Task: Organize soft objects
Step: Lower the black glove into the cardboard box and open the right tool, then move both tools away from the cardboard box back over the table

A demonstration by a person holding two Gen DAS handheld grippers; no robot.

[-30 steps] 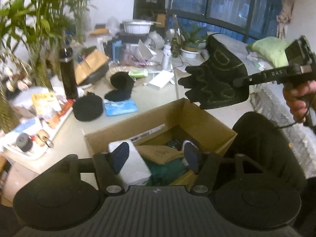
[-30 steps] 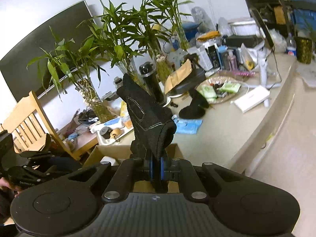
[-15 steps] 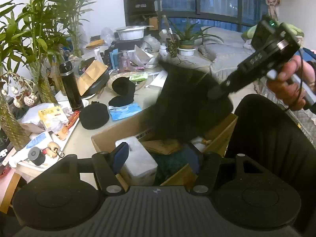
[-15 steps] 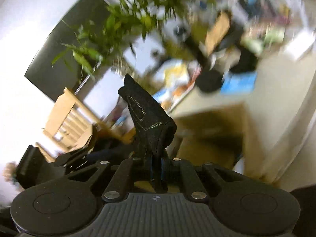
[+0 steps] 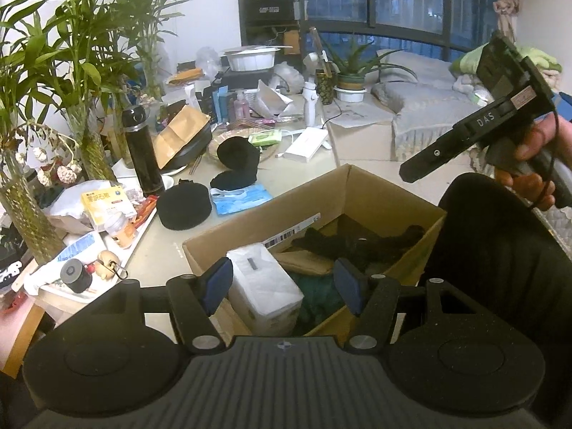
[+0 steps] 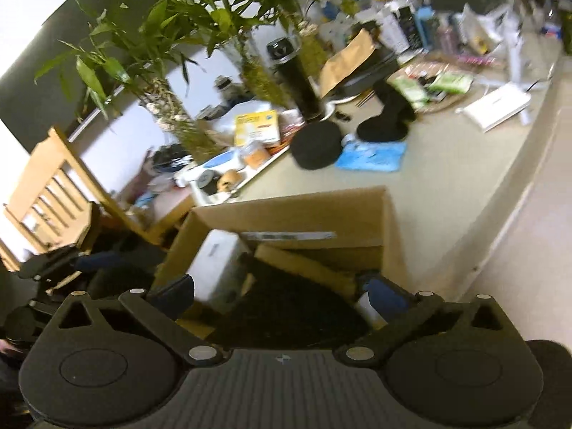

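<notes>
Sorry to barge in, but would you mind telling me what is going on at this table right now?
A person is sorting soft things into a cardboard box with a handheld gripper in each hand. The right gripper has just been opening its jaws over the box and nothing is between them now; a black glove lies inside, beside a white tissue pack. The left gripper hovers open at the box's near edge, holding nothing. A black hat and black socks wait on the table.

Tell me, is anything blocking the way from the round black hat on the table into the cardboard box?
Nothing visible does. The round black hat lies on the table just beyond the cardboard box, whose top is open. Only its wall stands between them.
</notes>
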